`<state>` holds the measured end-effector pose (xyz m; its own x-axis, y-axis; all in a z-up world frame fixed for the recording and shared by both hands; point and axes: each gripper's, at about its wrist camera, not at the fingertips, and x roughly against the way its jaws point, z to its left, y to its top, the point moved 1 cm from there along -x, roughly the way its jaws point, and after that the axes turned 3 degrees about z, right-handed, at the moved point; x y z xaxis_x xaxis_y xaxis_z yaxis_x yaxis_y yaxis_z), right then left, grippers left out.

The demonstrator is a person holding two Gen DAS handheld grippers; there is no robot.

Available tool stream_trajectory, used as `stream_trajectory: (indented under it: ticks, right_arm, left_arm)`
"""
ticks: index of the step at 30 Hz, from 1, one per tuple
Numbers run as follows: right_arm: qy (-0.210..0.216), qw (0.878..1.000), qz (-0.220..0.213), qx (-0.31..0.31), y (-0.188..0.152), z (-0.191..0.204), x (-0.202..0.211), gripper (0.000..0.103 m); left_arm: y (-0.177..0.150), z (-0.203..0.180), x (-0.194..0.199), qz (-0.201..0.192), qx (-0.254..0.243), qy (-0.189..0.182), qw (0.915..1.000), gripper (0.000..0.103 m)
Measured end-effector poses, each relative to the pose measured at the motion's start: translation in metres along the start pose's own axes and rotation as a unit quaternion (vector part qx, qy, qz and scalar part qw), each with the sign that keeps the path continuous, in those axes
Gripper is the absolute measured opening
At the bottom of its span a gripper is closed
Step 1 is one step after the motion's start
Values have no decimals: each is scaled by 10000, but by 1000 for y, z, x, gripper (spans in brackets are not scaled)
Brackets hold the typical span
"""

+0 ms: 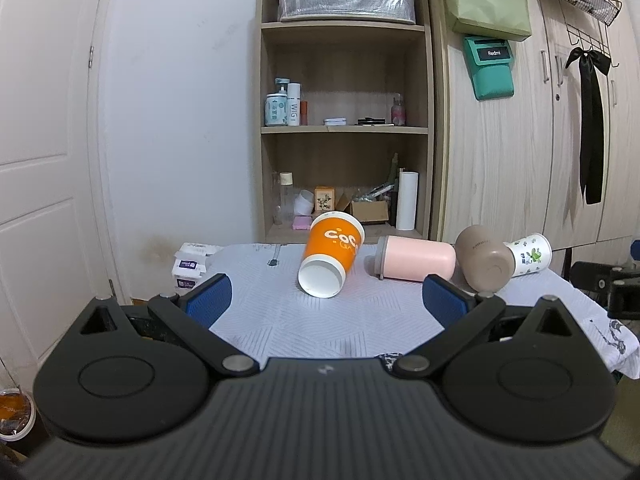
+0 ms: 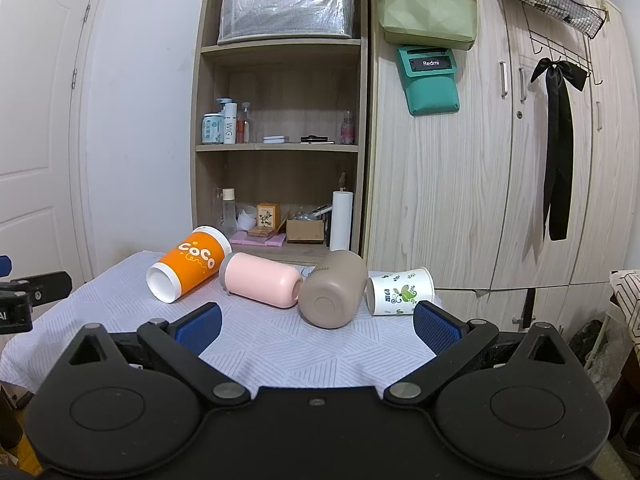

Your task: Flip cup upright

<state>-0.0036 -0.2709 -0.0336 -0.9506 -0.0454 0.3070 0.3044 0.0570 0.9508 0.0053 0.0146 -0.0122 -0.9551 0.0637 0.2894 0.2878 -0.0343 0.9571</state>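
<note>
Several cups lie on their sides in a row on a white cloth. From left: an orange paper cup (image 1: pixel 332 254) (image 2: pixel 188 268), base toward me; a pink cup (image 1: pixel 416 259) (image 2: pixel 262 279); a brown cup (image 1: pixel 484 260) (image 2: pixel 332 290), base toward me; a white floral paper cup (image 1: pixel 530 254) (image 2: pixel 400 291). My left gripper (image 1: pixel 326 302) is open and empty, short of the orange cup. My right gripper (image 2: pixel 318 326) is open and empty, short of the brown cup.
The clothed table (image 1: pixel 280 312) (image 2: pixel 280 344) stands before a wooden shelf (image 1: pixel 344 128) (image 2: pixel 280 144) and a wardrobe (image 2: pixel 480 180). White boxes (image 1: pixel 188 266) sit at the table's far left edge. The left gripper's body (image 2: pixel 24 296) shows at the left of the right wrist view.
</note>
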Motion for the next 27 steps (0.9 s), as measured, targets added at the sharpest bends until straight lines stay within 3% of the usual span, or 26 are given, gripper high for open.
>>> stream_trajectory:
  ticks: [6, 9, 15, 21, 27]
  right_arm:
    - [4, 10000, 15, 15, -1, -1, -1, 103]
    - [22, 10000, 38, -4, -3, 0, -3, 103]
    - [20, 9999, 131, 91, -3, 5, -19, 103]
    - [228, 9993, 271, 115, 4, 6, -43, 103]
    - [504, 9973, 512, 128, 17, 9, -77, 103]
  left_arm:
    - [1, 1, -2, 56, 29, 0, 10000, 103]
    - [-1, 2, -3, -95, 108, -20, 9999, 103]
    - [11, 0, -29, 51, -109, -423, 9990, 103]
    - [38, 2, -88, 206, -534, -655, 9962, 103]
    - [49, 12, -166, 776, -559, -922, 9911, 103]
